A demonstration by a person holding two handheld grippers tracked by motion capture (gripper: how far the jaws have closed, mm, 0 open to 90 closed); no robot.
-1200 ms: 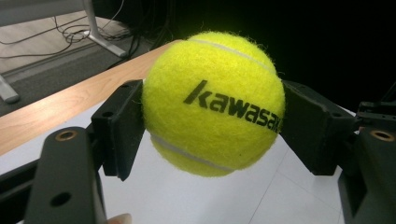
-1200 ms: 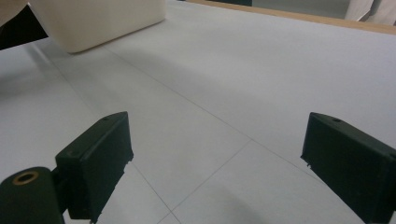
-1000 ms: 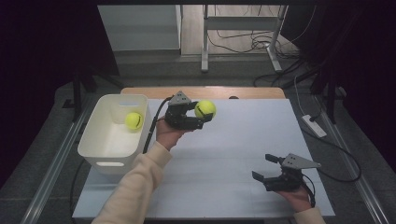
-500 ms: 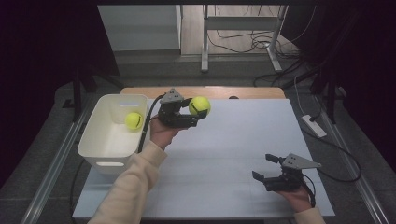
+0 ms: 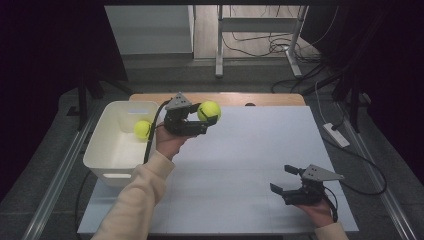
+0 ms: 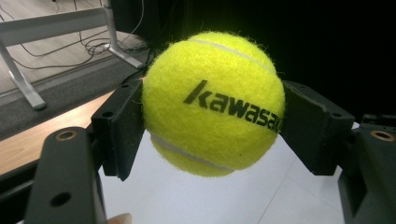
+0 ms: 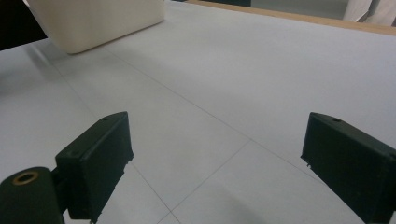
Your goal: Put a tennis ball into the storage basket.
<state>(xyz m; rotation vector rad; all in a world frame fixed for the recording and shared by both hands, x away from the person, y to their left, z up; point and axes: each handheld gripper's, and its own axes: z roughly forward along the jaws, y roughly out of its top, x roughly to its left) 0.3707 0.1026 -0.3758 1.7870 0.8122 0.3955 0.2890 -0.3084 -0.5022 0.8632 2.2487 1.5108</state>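
One container stands on the tabletop [image 5: 240, 165]: a white bin [image 5: 102, 150] at the left edge, open at the top. Inside it lies one yellow tennis ball [image 5: 142, 129], near the right wall of the bin. I can make out nothing else in it.

I count two tennis balls in all. The second tennis ball [image 6: 212, 102] is clamped in my left tool [image 5: 202, 120], held in the air above the far left part of the tabletop, just to the right of the bin and apart from it. In the left gripper view the two black jaws press against its left and right sides, and black lettering runs across its felt, with a white seam curving above and below. In the high view this held ball [image 5: 208, 111] sits at the far end of the tool, clear of the white surface beneath.

I hold two tools. My right tool [image 5: 287, 181] is low over the near right corner of the tabletop, well apart from the bin and both balls. Its jaws stand wide apart with bare white surface between them. In the right gripper view the bin's wall [image 7: 98, 21] shows at the far left.
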